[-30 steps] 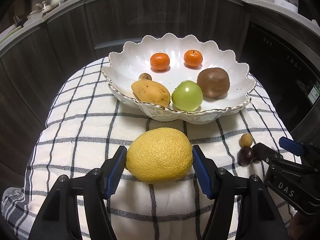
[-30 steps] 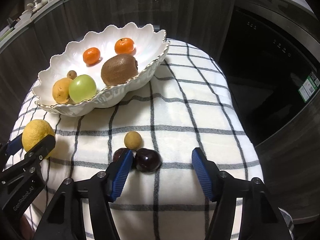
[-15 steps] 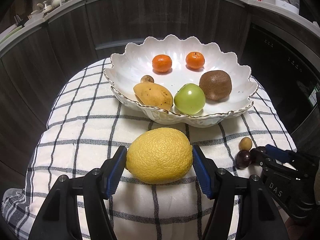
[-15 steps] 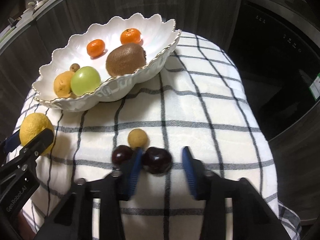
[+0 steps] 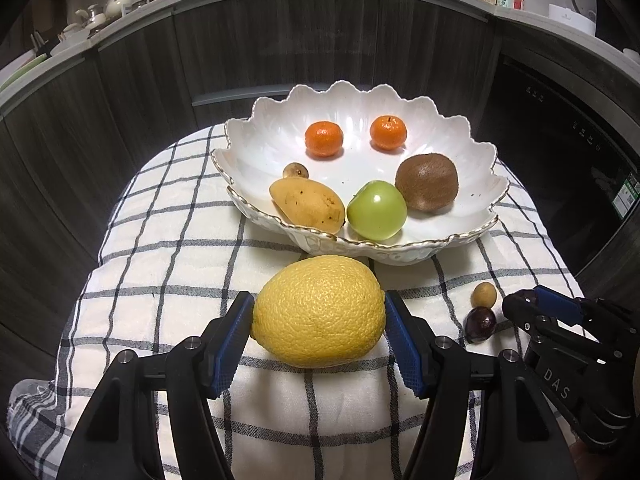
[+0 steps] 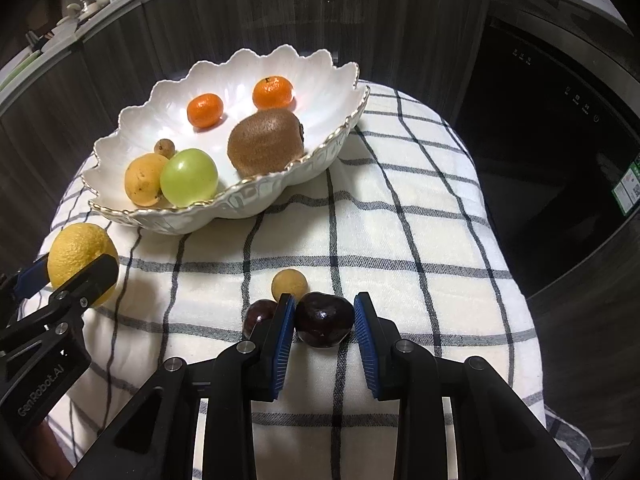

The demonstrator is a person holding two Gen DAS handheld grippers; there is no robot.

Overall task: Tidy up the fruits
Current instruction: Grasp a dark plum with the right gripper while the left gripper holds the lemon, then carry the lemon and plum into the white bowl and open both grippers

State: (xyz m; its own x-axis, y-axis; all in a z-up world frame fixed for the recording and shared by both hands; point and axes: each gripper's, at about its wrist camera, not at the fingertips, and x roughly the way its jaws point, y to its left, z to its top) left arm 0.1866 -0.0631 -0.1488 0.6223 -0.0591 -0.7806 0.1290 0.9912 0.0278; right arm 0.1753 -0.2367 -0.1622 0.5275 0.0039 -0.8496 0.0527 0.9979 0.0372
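Note:
My left gripper (image 5: 319, 340) is shut on a large yellow lemon (image 5: 318, 310) and holds it just above the checked cloth (image 5: 168, 248), in front of the white scalloped bowl (image 5: 256, 148). My right gripper (image 6: 322, 330) is closed around a dark cherry (image 6: 324, 319), its blue pads at both sides of it. A second dark cherry (image 6: 259, 314) and a small yellow fruit (image 6: 289, 283) lie just left of it. The bowl (image 6: 132, 120) holds two mandarins, a kiwi, a green fruit, a yellow mango-like fruit and a small brown fruit.
Dark wood cabinet fronts (image 5: 280, 44) curve behind the cloth-covered surface. A black appliance door (image 6: 552, 120) stands at the right. The cloth drops off at its right and near edges.
My right gripper has closed from wide open onto the dark cherry and moved slightly forward. My left gripper, with the lemon, has backed slightly away from the bowl.

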